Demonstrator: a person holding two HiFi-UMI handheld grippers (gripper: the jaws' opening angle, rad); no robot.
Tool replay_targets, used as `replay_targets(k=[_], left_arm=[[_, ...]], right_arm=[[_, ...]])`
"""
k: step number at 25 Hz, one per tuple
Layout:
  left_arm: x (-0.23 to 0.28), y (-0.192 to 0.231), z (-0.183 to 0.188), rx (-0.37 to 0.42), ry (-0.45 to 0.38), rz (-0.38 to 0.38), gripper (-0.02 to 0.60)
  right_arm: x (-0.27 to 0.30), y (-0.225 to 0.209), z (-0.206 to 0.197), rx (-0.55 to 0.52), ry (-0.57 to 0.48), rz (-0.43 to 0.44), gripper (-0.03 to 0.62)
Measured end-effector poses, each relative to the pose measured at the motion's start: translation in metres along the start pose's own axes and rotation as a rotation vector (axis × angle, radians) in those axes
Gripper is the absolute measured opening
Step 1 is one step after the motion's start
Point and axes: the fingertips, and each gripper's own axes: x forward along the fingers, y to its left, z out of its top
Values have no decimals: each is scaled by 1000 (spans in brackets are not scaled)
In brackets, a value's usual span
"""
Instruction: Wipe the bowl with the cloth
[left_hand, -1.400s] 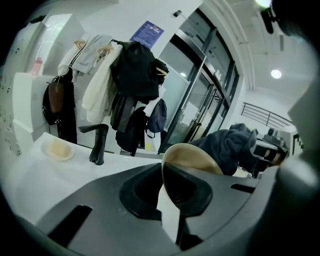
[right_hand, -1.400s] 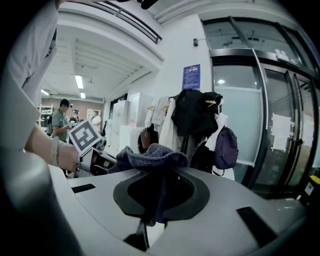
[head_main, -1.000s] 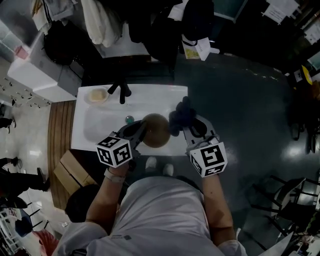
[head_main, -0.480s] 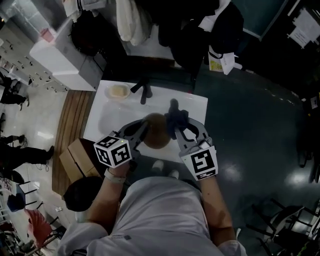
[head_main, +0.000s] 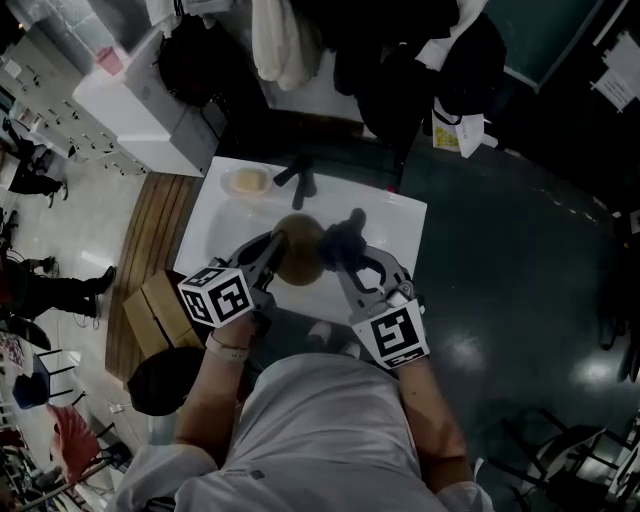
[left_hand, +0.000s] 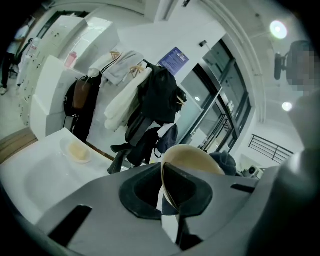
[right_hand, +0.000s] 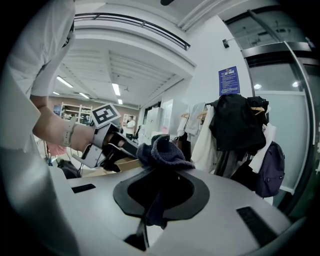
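So the left gripper (left_hand: 170, 205) was clamped on the rim of the tan round bowl (left_hand: 196, 156). It held the bowl up on its edge over the white rectangular sink (head_main: 405, 215), towards the sink's front side. The right gripper (right_hand: 149, 215) was pinched shut on a dark blue knitted cloth (right_hand: 164, 149), which bunched into a wad just past the jaw tips. From the head view that wad sat right up against the bowl's right side. It looked like contact, but honestly I couldn't tell for sure. A black faucet (head_main: 300, 172) stood at the back of the sink, with a small round dish holding a yellowish lump of soap (head_main: 245, 181) just to its left. Dark jackets and a white garment (left_hand: 125, 95) hung behind it all.
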Motion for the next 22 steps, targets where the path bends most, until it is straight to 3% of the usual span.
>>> replay_targets(k=[22], left_arm=[[13, 0, 20, -139, -78, -6, 21]], right_arm=[[-2, 55, -1, -23, 31, 204, 46]])
